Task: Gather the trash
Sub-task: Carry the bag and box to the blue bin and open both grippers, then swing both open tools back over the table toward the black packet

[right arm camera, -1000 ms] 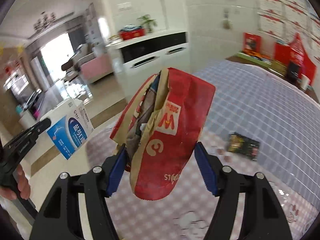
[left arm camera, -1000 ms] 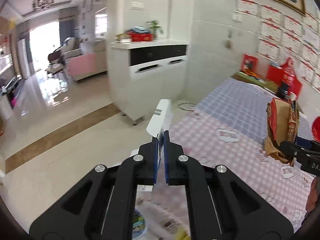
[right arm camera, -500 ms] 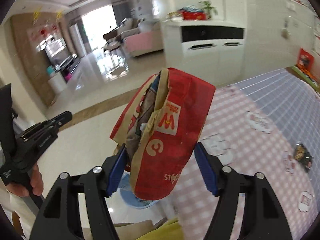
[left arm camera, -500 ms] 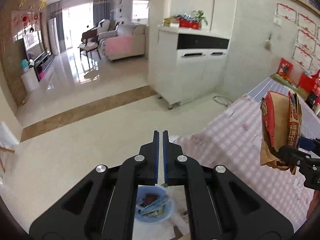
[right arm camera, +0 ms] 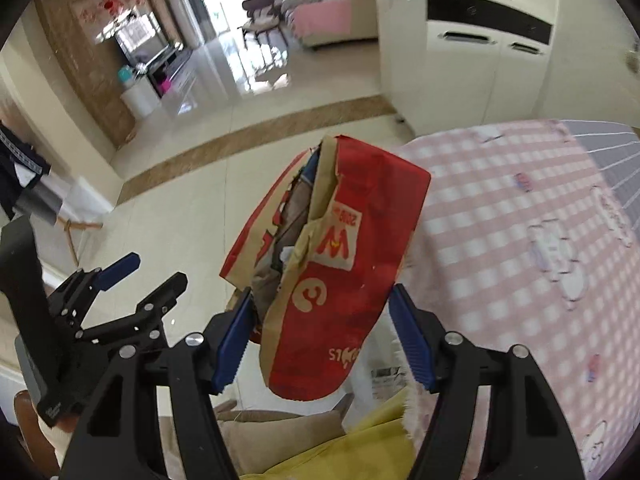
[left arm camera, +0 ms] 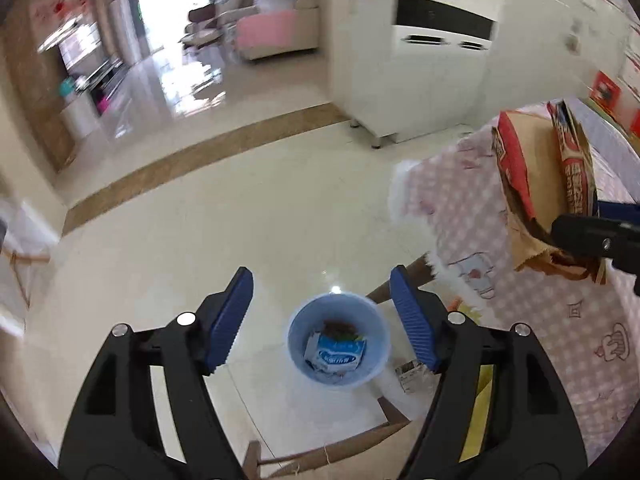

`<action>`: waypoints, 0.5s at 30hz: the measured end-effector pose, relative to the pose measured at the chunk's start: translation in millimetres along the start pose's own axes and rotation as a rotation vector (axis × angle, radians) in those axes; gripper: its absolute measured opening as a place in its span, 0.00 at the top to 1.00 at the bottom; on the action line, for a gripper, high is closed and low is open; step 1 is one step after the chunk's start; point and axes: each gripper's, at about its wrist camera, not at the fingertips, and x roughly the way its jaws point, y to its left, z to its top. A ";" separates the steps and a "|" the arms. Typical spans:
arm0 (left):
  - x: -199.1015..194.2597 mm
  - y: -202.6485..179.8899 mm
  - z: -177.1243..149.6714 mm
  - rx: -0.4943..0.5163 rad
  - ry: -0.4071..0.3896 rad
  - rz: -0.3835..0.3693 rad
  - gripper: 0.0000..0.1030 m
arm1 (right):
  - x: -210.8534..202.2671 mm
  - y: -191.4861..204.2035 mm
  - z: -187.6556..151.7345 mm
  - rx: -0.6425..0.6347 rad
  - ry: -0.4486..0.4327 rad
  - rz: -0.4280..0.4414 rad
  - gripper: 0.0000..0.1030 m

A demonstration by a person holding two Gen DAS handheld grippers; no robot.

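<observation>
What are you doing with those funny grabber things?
Someone is picking up trash with a tool in each hand. The left tool is open and empty above a blue bin on the floor, where a blue and white carton already lies. The right tool is squeezing a torn red paper bag, held up by the edge of the table, not binned yet.

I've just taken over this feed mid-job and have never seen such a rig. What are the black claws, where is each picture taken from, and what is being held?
The claws are two-finger grippers, one in each of a person's hands, each carrying a fisheye camera that looks along its fingers. The left view shows the left gripper open and empty above a blue bin on the floor, a blue-and-white carton lying inside. The right view shows the right gripper clamping a red paper bag beside the pink checked tablecloth.
</observation>
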 end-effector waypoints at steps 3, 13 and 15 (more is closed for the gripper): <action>-0.2 15.3 -9.3 -0.040 0.017 0.038 0.32 | 24.7 13.5 1.7 0.005 0.057 0.040 0.29; -14.3 34.9 -12.5 -0.097 0.016 0.088 0.32 | 61.0 23.0 0.2 0.026 0.165 0.034 0.16; -17.9 25.3 -10.5 -0.080 0.005 0.077 0.32 | 54.7 16.7 -3.9 0.029 0.160 0.022 0.16</action>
